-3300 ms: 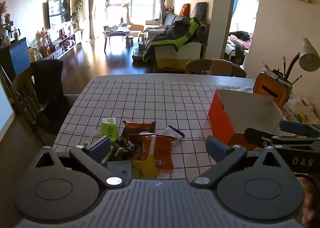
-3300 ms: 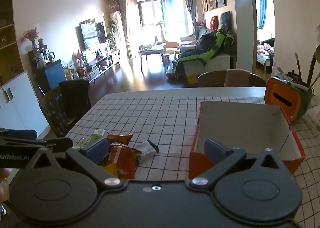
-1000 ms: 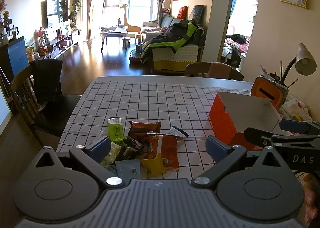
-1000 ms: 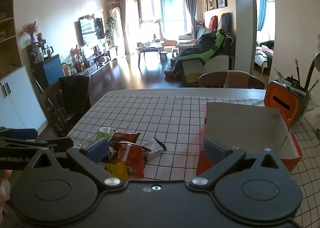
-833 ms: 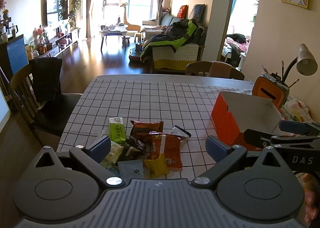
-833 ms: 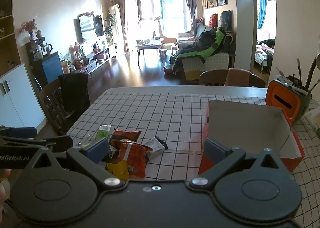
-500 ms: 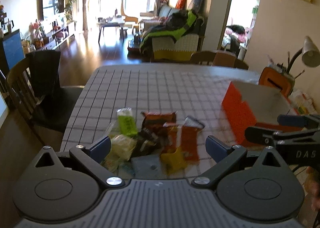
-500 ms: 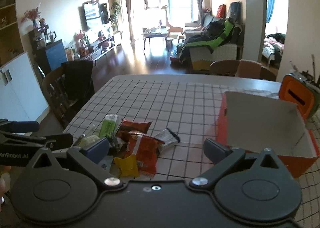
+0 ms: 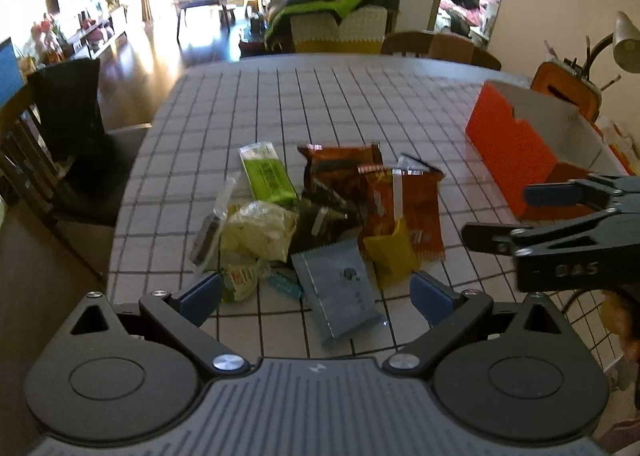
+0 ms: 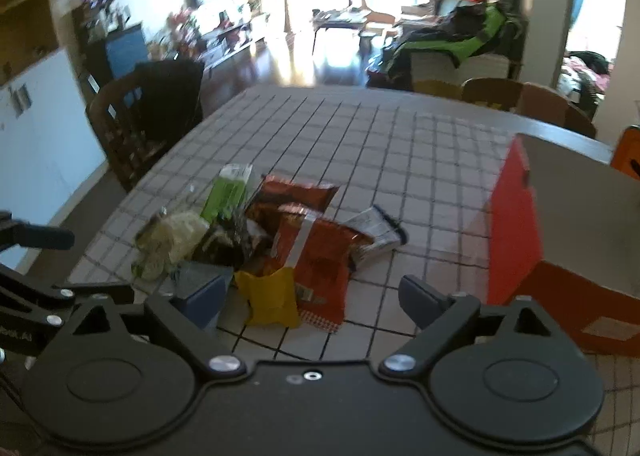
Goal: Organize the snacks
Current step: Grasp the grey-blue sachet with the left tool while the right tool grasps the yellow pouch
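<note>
Two claws hover with fingers apart over a heap of snack packets (image 9: 328, 216) on the checked counter (image 9: 320, 104). Left claw (image 9: 316, 292) is nearest, the grey packet (image 9: 340, 288) lengthwise between its fingers; the orange box (image 9: 516, 144) lies right, beyond the right claw (image 10: 312, 292).

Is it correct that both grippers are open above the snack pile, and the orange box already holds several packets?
Not quite. The orange box shows only a bare white inside in the right wrist view; every packet lies in the snack pile. The left gripper and right gripper are open.
</note>
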A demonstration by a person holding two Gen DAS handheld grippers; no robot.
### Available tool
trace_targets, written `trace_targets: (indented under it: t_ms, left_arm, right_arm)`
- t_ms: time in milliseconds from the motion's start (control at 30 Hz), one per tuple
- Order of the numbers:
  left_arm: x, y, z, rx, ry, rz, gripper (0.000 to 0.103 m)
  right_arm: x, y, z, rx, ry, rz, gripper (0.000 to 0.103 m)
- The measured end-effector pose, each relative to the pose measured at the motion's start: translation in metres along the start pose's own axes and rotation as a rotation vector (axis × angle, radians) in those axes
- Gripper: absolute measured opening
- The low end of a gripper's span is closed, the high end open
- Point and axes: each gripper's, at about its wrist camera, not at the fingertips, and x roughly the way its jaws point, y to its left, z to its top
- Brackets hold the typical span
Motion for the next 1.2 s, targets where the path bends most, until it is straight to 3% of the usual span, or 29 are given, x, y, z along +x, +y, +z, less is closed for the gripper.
trace_targets:
  t_ms: [367,567,833,1067,1200]
  left_arm:
    - [0.044,-0.009,-0.016,0.031,0.088,0.0,0.086]
    - [0.062,-0.017,-0.021,0.039,0.107,0.024,0.085]
    - [0.079,-0.021,-0.015,-0.003,0.138,0.037,0.079]
    - [0.093,-0.02,-0.013,-0.035,0.198,0.045,0.067]
    - [0.096,-0.019,-0.013,-0.046,0.211,0.048,0.052]
  right_arm:
    - [0.062,0.018,-0.003,-0.123,0.122,0.065,0.077]
    - [0.084,0.024,-0.003,-0.153,0.171,0.075,0.072]
    - [0.103,0.033,0.001,-0.164,0.212,0.088,0.056]
    - [0.111,0.043,0.003,-0.185,0.234,0.063,0.047]
    - [0.11,0.043,0.003,-0.18,0.237,0.058,0.044]
